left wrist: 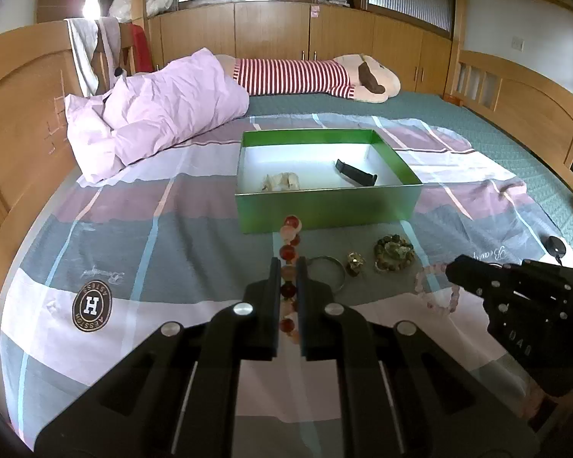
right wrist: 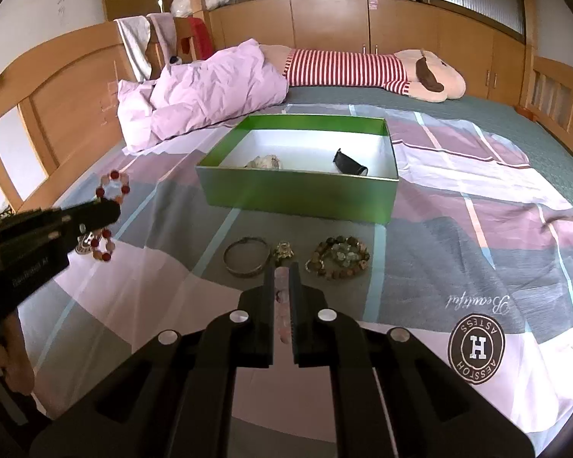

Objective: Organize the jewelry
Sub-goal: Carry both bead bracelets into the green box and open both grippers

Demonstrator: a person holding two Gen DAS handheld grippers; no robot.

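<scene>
left claw [left wrist: 288, 267] clenched on red-and-pink round-bead bracelet [left wrist: 289, 240], lower centre | right claw [right wrist: 285, 267] gripping pale pink bead bracelet [right wrist: 281, 297] | open green cardboard box [left wrist: 324, 206] mid-frame on bed — carry each over its rim, release low

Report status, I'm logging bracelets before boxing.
Left hand-held gripper shut on red bead bracelet. Right hand-held gripper shut on pink bracelet. Green box ahead, unobstructed.

Red-and-pink bead bracelet [left wrist: 288, 267] pinched upright, pale pink bracelet [left wrist: 437, 290] pinched, metal bangle [right wrist: 247, 257], gold trinket [right wrist: 283, 250], brown bead bracelet [right wrist: 340, 255] lying before open green box [right wrist: 298, 194].
</scene>
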